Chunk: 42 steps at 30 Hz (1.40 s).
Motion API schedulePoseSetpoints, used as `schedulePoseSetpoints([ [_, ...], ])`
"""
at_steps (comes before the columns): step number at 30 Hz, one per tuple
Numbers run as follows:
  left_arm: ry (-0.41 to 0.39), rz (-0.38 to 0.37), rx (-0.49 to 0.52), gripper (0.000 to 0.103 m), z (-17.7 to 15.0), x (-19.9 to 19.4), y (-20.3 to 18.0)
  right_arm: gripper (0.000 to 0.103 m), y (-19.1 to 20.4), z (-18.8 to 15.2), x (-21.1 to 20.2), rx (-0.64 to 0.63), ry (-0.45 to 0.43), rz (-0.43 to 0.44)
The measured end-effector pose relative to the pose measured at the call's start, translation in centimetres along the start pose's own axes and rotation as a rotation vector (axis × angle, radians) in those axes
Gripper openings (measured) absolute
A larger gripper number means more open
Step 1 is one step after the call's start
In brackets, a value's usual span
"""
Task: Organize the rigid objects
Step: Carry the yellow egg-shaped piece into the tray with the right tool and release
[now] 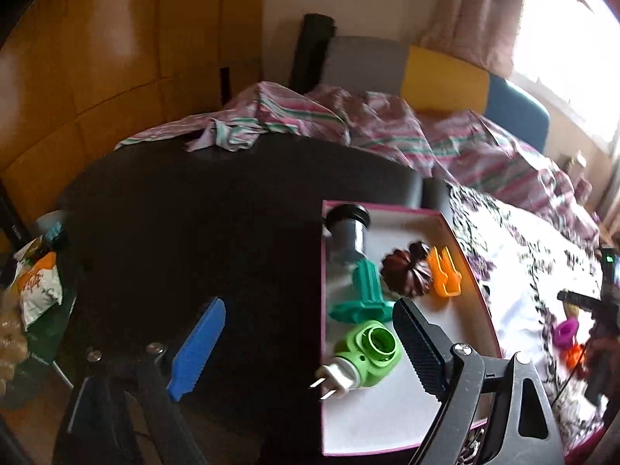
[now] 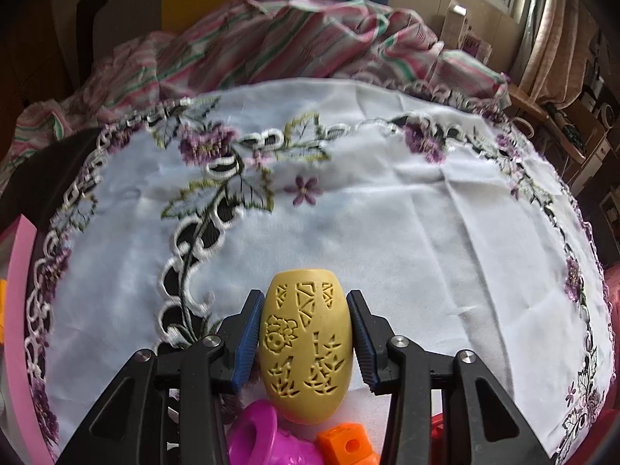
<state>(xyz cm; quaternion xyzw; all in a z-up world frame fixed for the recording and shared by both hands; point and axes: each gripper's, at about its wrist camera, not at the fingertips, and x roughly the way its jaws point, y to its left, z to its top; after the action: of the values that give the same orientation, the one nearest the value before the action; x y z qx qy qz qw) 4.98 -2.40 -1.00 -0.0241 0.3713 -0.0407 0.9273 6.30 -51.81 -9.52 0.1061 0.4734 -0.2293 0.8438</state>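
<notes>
Jaws of the right gripper (image 2: 304, 343) are clamping a yellow carved egg (image 2: 306, 345) above the embroidered cloth (image 2: 387, 213), while the left gripper (image 1: 310, 348) is hanging open, empty, over the pink-rimmed tray (image 1: 461, 255); the egg's curved sides could be slipping free.

Setting: home, a lived-in room. Evidence: dark worktop (image 1: 201, 209) partly covered by an embroidered white cloth (image 2: 348, 213) with purple flowers; crumpled striped fabric (image 1: 387, 128) heaped at the far edge; chairs behind with grey (image 1: 364, 62), yellow (image 1: 441, 81) and blue (image 1: 515, 112) backs; pinkish curtain (image 1: 476, 11) beside a bright window (image 1: 569, 50); wooden panelling (image 1: 97, 58); snack bags (image 1: 38, 286) at the left.
</notes>
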Motion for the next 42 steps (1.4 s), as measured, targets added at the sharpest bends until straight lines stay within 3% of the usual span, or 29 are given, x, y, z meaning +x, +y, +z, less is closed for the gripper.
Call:
schedulePoseSetpoints([
  [9,-0.052,0.073,-0.089,0.089,0.6,-1.7,4.0,0.043,1.5,0.9,-4.7,-0.027,-0.17,0.045],
  [18,-0.071,0.113,-0.131,0.089,0.5,-2.4,6.4,0.043,9.5,-1.0,-10.8,-0.185,-0.217,0.212],
  [26,-0.067,0.125,-0.153,0.089,0.3,-2.4,7.5,0.043,19.5,-5.3,-13.6,-0.336,-0.166,0.416],
  [31,-0.068,0.128,-0.156,0.089,0.1,-2.3,7.9,0.043,24.0,-7.8,-13.6,-0.419,-0.108,0.486],
  [37,-0.083,0.132,-0.142,0.089,0.0,-2.5,7.8,0.043,27.3,-9.2,-11.7,-0.441,-0.023,0.493],
  [42,-0.084,0.131,-0.131,0.089,-0.2,-2.5,7.5,0.044,29.2,-9.6,-9.6,-0.429,0.027,0.439],
])
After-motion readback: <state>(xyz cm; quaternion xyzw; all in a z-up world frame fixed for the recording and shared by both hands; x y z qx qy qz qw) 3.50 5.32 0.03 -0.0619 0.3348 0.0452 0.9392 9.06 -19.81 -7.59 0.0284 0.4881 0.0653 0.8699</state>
